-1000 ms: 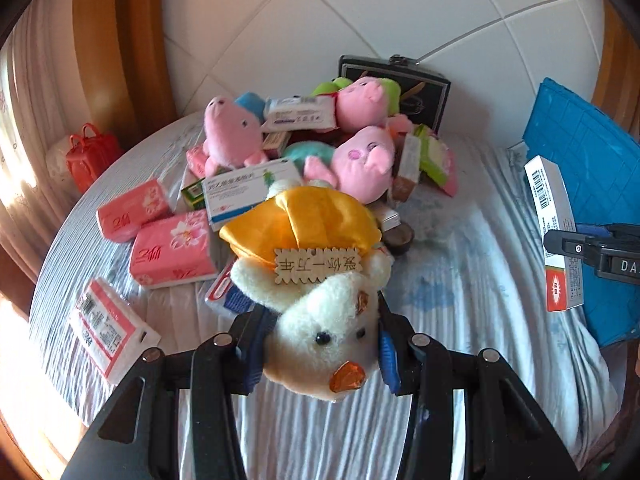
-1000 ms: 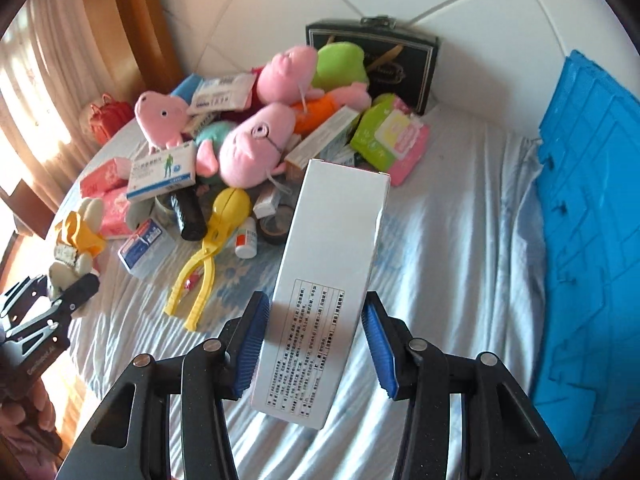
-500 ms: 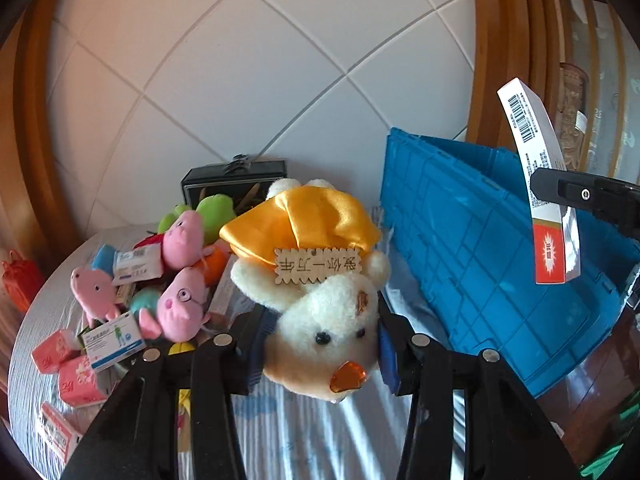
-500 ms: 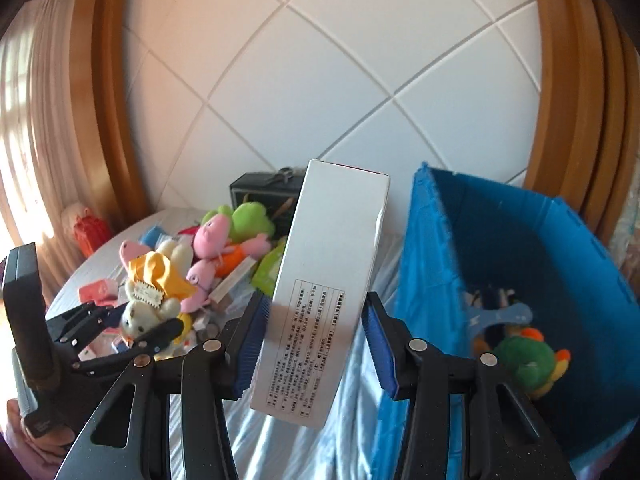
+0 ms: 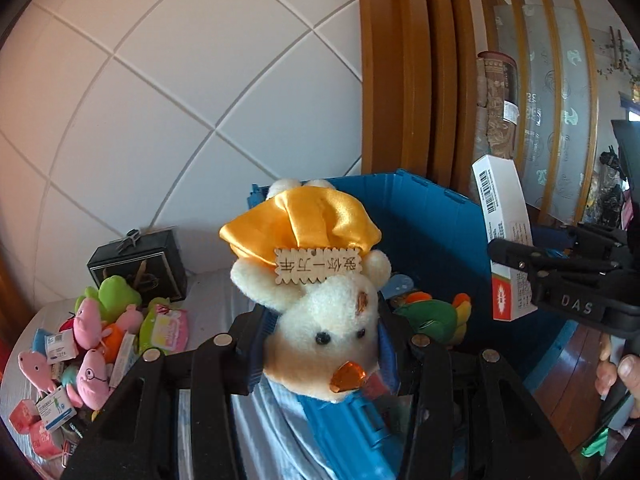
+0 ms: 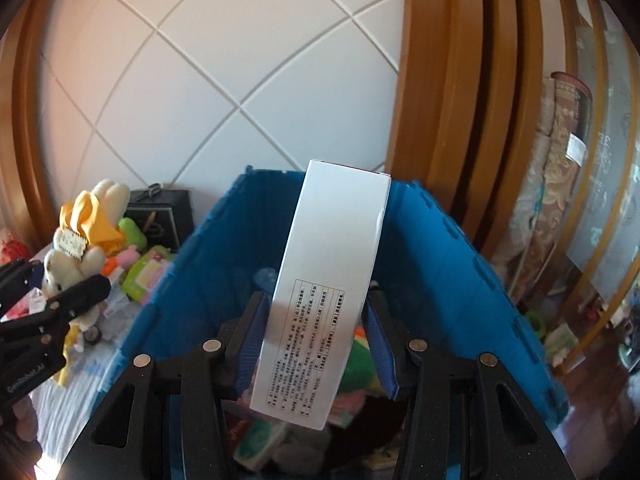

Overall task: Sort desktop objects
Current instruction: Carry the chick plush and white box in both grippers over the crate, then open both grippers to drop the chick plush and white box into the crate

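My left gripper (image 5: 320, 340) is shut on a cream plush toy with a yellow satin hat (image 5: 316, 280) and holds it above the near rim of the blue bin (image 5: 432, 232). My right gripper (image 6: 316, 340) is shut on a tall white medicine box (image 6: 324, 288) and holds it over the open blue bin (image 6: 448, 264). The box also shows in the left wrist view (image 5: 504, 236), at the right over the bin. The plush toy and left gripper show in the right wrist view (image 6: 76, 248), left of the bin.
The bin holds a green plush toy (image 5: 432, 316) and several packets (image 6: 260, 440). A pile of pink plush pigs (image 5: 90, 344), boxes and tissue packs lies on the cloth-covered table at the left. A black case (image 5: 140, 264) stands against the tiled wall.
Both grippers have lifted and swung right from the table toward the blue bin, still holding their objects. The white box is now over the bin's opening and the plush is at its rim.
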Available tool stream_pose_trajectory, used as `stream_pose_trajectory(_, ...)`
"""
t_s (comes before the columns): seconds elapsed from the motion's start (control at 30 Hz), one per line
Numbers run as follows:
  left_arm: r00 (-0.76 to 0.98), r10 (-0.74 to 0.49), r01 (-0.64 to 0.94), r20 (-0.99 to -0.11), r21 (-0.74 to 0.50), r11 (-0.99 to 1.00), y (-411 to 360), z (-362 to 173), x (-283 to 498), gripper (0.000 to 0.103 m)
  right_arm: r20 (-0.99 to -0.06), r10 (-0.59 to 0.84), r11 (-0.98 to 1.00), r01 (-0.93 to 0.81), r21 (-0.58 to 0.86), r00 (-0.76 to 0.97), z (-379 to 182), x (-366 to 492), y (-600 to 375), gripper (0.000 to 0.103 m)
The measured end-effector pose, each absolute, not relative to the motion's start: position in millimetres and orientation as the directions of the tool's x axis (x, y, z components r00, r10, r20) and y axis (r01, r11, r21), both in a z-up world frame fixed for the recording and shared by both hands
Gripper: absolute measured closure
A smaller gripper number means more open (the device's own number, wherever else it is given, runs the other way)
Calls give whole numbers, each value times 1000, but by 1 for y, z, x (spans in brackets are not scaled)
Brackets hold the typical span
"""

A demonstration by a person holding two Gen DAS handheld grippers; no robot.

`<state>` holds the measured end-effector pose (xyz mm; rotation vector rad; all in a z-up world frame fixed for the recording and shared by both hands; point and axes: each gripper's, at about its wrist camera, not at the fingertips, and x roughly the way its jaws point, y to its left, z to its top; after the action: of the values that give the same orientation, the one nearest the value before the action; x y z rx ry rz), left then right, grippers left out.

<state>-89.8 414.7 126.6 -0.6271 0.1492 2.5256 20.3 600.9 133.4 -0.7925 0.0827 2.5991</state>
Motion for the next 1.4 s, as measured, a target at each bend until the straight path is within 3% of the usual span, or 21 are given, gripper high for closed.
stream_pose_trajectory(0.4, -659, 456, -591, -598, 37, -806, 527, 103, -94, 59, -613, 427, -879, -463, -110, -665, 83, 38, 674, 56)
stream_pose_trajectory(0.73, -615, 433, -597, -658, 30, -802, 540, 94, -99, 59, -670, 429, -871, -475, -128, -606, 62, 32, 691, 56)
stream_pose_trajectory(0.9, -488, 423, -609, -763, -49, -791, 544, 87, -112, 59, -751, 371, -890, -439, -121, -546, 51, 25, 696, 55)
stream_pose_trajectory(1.23, -382, 323, -622, -866, -17, -783, 560, 81, -124, 53, -865, 279, -930, -342, -135, -418, 36, 9, 706, 54)
stream_pose_trajectory(1.27, -384, 309, -618, -870, -6, -786, 561, 79, -122, 52, -865, 283, -930, -339, -142, -415, 36, 9, 706, 53)
stream_pose_trajectory(1.3, -390, 300, -618, -870, 6, -786, 561, 78, -120, 49, -864, 285, -930, -337, -145, -414, 36, 10, 705, 46)
stream_pose_trajectory(1.33, -397, 297, -621, -868, 15, -784, 562, 78, -118, 46, -863, 285, -931, -335, -145, -418, 37, 11, 704, 32)
stream_pose_trajectory(1.4, -424, 285, -620, -860, 46, -784, 562, 77, -113, 32, -857, 286, -931, -334, -144, -428, 40, 14, 704, 17)
